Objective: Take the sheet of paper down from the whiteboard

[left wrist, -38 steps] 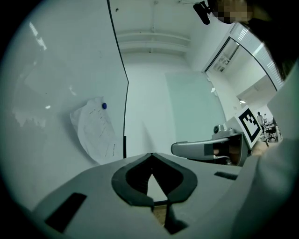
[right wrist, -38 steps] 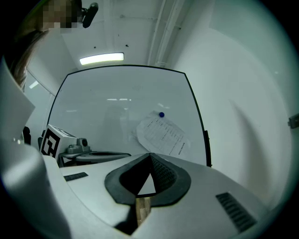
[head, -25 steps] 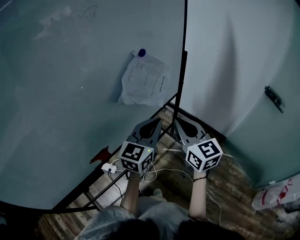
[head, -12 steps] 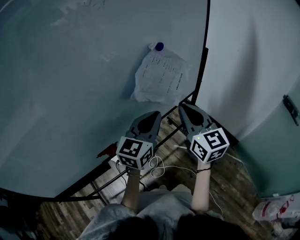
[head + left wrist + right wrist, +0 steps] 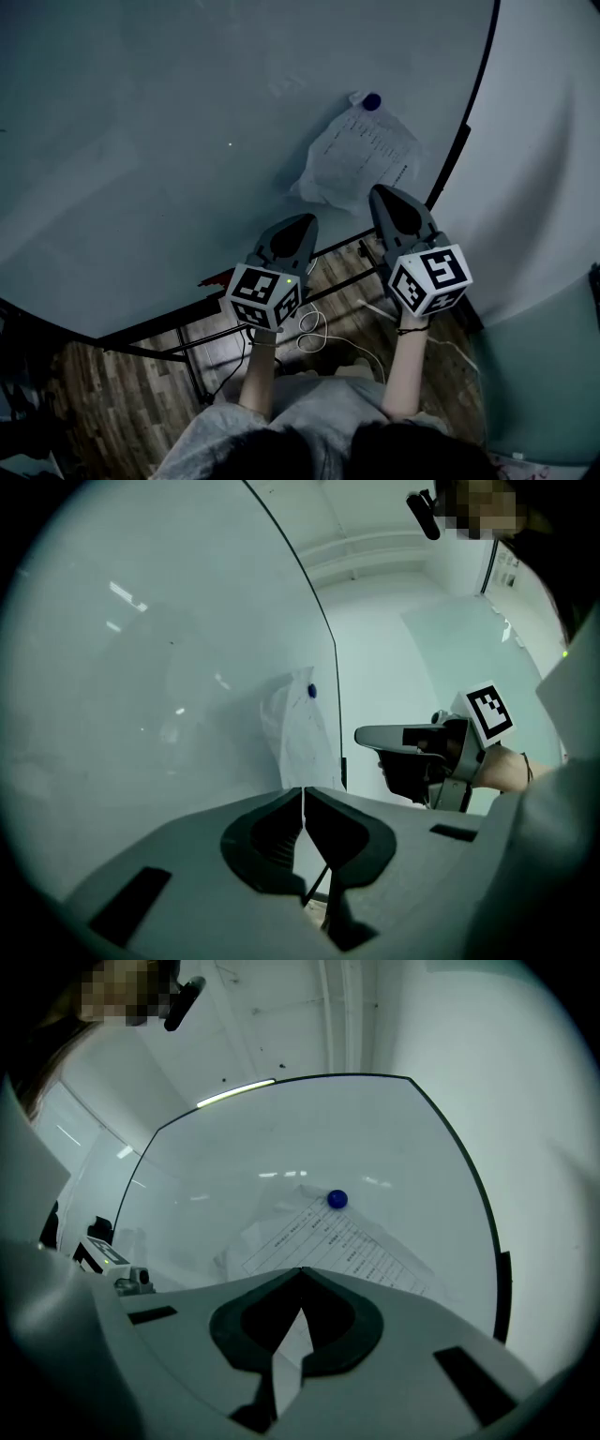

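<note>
On the whiteboard [image 5: 187, 141], near its right edge, the sheet of paper [image 5: 361, 159] hung pinned under a round blue magnet [image 5: 372, 101] at its top, its lower corner creased and lifting off the board. From the head view, the left gripper [image 5: 305, 217] sat below the board's bottom rim, and the right gripper [image 5: 380, 187] reached up to the sheet's lower edge. Whether it touched the paper could not be told from there. Only that view showed the wooden floor [image 5: 122, 394] under the board and the white cable [image 5: 314, 328] lying on it.

The left gripper's view caught the board almost edge-on, the paper [image 5: 300, 733] a pale sliver, with the right gripper [image 5: 361, 735] level beside it. Its own fingers were pressed together on nothing. The right gripper's view alone faced the sheet [image 5: 328, 1241] squarely, showing printed rows and the magnet [image 5: 337, 1199]. Its fingers too were pressed together, empty, just under the paper.
</note>
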`<state>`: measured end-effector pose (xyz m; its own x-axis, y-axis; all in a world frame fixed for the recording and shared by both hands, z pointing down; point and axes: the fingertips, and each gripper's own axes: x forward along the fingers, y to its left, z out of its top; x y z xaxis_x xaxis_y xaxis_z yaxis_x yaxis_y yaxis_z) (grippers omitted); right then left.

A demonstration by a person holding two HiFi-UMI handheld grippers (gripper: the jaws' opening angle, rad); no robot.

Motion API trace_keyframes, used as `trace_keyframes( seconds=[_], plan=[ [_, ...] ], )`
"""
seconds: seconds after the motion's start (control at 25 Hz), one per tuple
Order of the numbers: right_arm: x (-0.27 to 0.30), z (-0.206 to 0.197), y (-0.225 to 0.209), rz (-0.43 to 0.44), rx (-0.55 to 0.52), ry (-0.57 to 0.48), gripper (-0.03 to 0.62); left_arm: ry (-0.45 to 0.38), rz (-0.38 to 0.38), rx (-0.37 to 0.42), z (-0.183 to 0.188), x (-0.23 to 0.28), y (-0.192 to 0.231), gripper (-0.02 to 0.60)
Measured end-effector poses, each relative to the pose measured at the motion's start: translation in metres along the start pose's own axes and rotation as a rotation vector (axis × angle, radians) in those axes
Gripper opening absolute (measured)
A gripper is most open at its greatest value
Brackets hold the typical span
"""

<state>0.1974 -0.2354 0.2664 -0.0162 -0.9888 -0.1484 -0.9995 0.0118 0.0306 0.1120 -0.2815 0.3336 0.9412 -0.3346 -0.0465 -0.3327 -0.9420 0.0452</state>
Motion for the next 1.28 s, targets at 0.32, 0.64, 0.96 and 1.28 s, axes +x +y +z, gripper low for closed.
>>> trace_keyframes(
  seconds=[0.32,0.64,0.96,1.28],
  plan=[
    [0.015,0.018,-0.021,0.102,-0.032,-0.02,0.002,0.029,0.139,-0.012,-0.01,0.009,0.0,0.006],
    [0.033,0.046,-0.027,0.198,-0.159,-0.057,0.002,-0.013,0.283,-0.029,-0.007,0.011,0.011,0.006],
    [0.043,0.06,-0.045,0.233,-0.227,-0.069,0.025,-0.047,0.383,-0.023,-0.002,0.012,0.011,0.011],
    [0.059,0.072,-0.045,0.263,-0.314,-0.077,0.092,-0.083,0.455,-0.047,-0.001,0.01,0.012,0.037]
  ],
)
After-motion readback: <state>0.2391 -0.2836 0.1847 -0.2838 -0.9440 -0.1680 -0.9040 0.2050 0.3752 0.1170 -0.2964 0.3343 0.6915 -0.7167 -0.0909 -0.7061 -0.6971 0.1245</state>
